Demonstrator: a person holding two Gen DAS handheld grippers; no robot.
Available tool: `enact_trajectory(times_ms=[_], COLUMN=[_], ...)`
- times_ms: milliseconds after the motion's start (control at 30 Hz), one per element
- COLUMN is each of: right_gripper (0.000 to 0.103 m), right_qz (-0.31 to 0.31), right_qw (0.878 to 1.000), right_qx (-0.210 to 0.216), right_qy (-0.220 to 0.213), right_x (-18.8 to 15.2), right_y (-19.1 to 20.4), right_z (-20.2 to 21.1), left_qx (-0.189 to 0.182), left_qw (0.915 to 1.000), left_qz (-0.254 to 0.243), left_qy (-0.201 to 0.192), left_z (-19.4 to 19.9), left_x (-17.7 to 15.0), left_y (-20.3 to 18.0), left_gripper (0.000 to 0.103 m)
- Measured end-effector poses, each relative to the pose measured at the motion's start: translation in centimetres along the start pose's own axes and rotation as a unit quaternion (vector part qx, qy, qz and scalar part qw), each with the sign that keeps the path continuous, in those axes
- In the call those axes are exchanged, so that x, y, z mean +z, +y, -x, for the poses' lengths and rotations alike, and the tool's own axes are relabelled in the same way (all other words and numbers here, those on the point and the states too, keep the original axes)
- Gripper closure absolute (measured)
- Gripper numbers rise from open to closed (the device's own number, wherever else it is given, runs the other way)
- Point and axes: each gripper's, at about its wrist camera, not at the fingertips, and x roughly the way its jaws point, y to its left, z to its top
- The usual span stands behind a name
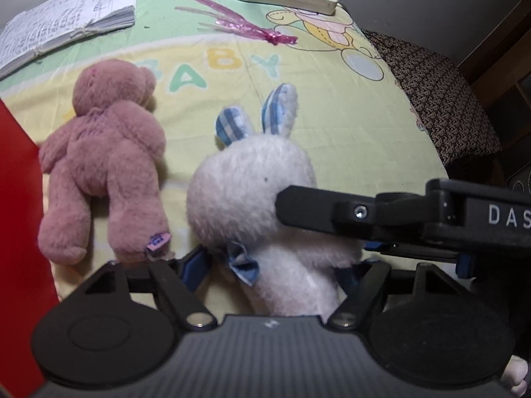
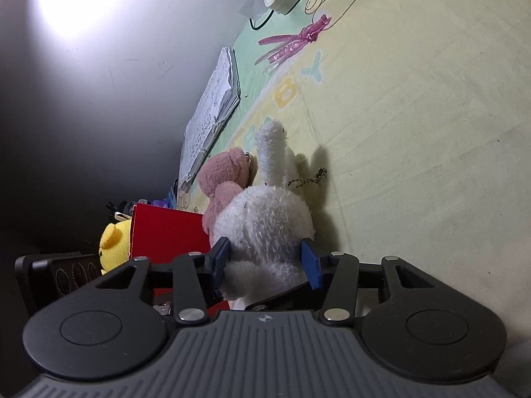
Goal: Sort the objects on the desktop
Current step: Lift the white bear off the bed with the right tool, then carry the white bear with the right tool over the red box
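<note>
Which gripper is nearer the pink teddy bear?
Left. The left gripper straddles the white rabbit plush, one finger by the foot of the pink teddy bear. The right gripper flanks its head from the far side.

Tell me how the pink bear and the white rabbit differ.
The pink bear is pink all over with short round ears; the white rabbit is white, with long blue-checked ears and a blue bow. The bear lies untouched; the rabbit sits between both hand-held grippers' fingers. Both are small plush toys on the cloth.

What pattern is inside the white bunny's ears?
Blue and white checks line the white bunny's ears, clearest in the left wrist view.
</note>
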Motion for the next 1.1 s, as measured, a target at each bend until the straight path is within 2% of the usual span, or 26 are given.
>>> enact_trajectory(times_ms=[100,467,700,867,1100], right_gripper=[0.059,0.06,0.06,0.059,0.059], right_qz=[0.0,0.019,0.038,0.051,0.04], right_qw=[1.0,1.0,0.999,0.998,0.999], right_qx=[-0.004,-0.006,-0.007,-0.018,-0.03], right_qy=[-0.002,0.004,0.018,0.022,0.006], right_x=[-0.4,-3.3,-5.9,-8.7,-13.5], right_y=[0.3,2.1,3.5,5.0,7.3], right_z=[0.4,2.1,1.9,1.4,0.7], left_qx=[0.0,-0.012,-0.022,-0.03,-0.042], left_qw=[1.0,0.9997,0.9996,0.9992,0.997], left_qz=[-0.007,-0.013,-0.009,-0.026,-0.065], left_qy=[-0.002,-0.016,-0.017,-0.007,0.001], left_z=[0.7,3.9,5.8,7.3,10.1], left_x=[-0.5,-3.9,-6.6,-8.5,-11.9], left_y=[-0.5,-0.5,0.9,2.4,5.0], left_gripper=[0.032,0.032,0.032,0.032,0.032])
